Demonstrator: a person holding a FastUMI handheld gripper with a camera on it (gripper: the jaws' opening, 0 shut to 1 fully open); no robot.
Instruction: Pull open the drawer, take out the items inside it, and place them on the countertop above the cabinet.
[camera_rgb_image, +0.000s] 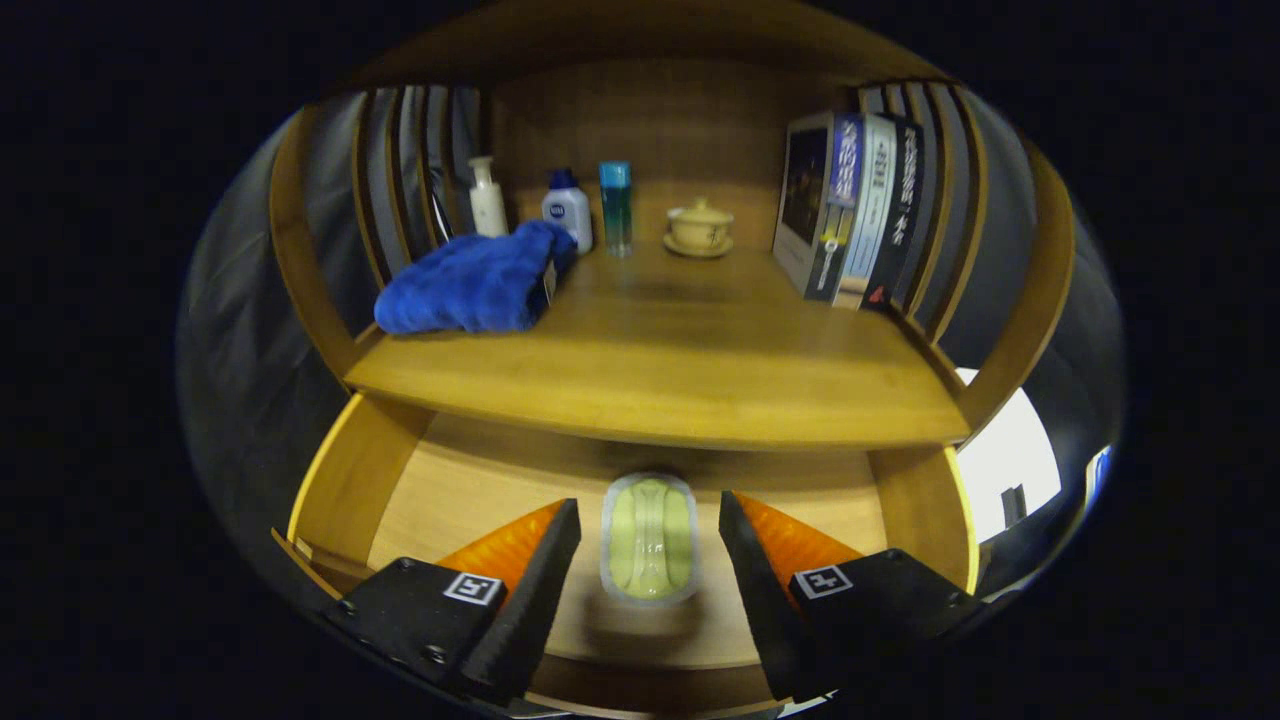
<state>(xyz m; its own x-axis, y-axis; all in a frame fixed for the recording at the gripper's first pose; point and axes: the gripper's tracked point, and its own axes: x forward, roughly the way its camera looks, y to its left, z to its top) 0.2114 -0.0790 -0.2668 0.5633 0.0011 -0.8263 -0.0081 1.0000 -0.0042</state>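
The wooden drawer (345, 480) is pulled out below the countertop (660, 370). On its floor lies a small clear-rimmed, pale green container (650, 538), lengthwise between my two fingers. My gripper (650, 540) is open, hovering over the drawer with a finger on either side of the container and a gap to each. The drawer's back part is hidden under the countertop.
On the countertop a folded blue towel (475, 282) lies at the left. Behind it stand a white pump bottle (487, 197), a white bottle with a blue cap (568, 210) and a teal bottle (615, 207). A lidded cup on a saucer (699, 228) and several books (850, 207) stand right.
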